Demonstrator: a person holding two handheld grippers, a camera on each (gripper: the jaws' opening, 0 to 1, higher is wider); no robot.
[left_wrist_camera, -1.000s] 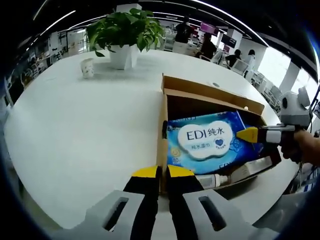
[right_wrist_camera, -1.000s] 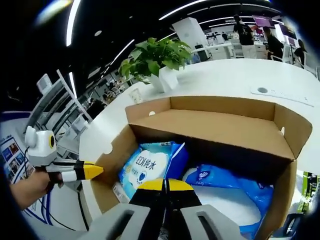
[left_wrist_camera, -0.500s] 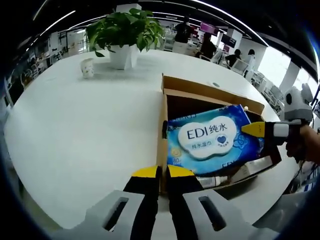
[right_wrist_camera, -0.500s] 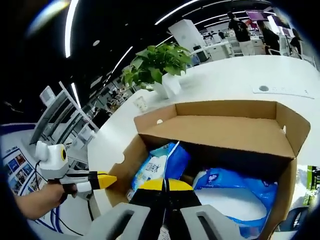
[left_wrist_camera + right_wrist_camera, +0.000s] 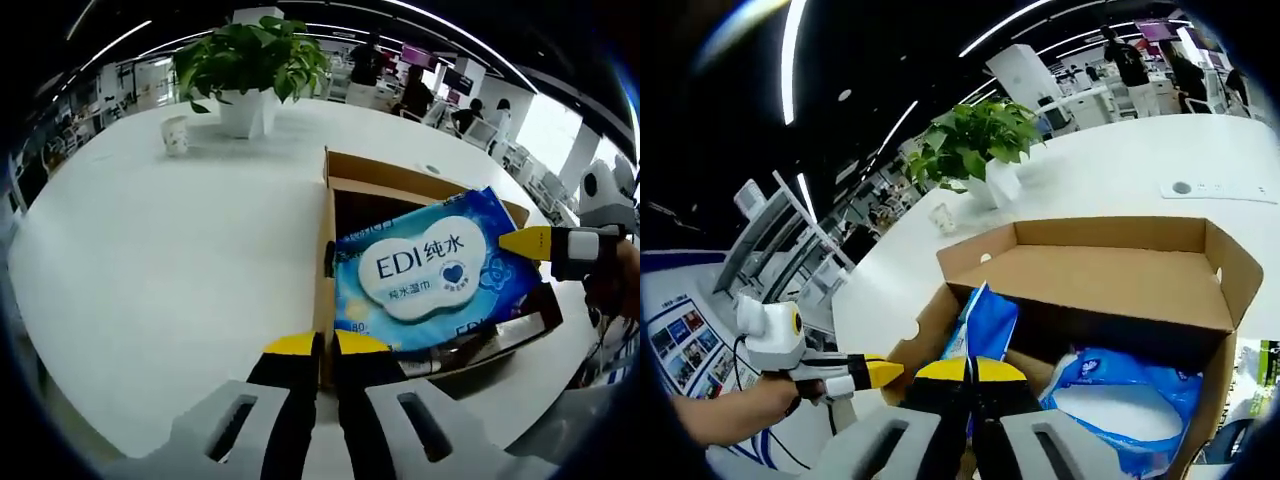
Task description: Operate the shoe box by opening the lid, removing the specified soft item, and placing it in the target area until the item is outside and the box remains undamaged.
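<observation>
Wipes pack (image 5: pixel 430 272) tilted up out of open box (image 5: pixel 340 190) on white tabletop (image 5: pixel 150 250), pinched at one edge by my right gripper (image 5: pixel 970 368), jaws closed on it. My left gripper (image 5: pixel 325 345) closed, empty, beside the box's near wall.

White round table (image 5: pixel 150 260), w/ open shoe box (image 5: pixel 420 190), potted plant (image 5: pixel 250 70), paper cup (image 5: pixel 175 134)

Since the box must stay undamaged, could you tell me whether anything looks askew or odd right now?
The box looks intact. The one thing askew is the wipes pack: it stands tilted, one end raised above the rim, pinched by the right tool. That fits a removal under way. The left tool is shut, beside the box.
</observation>
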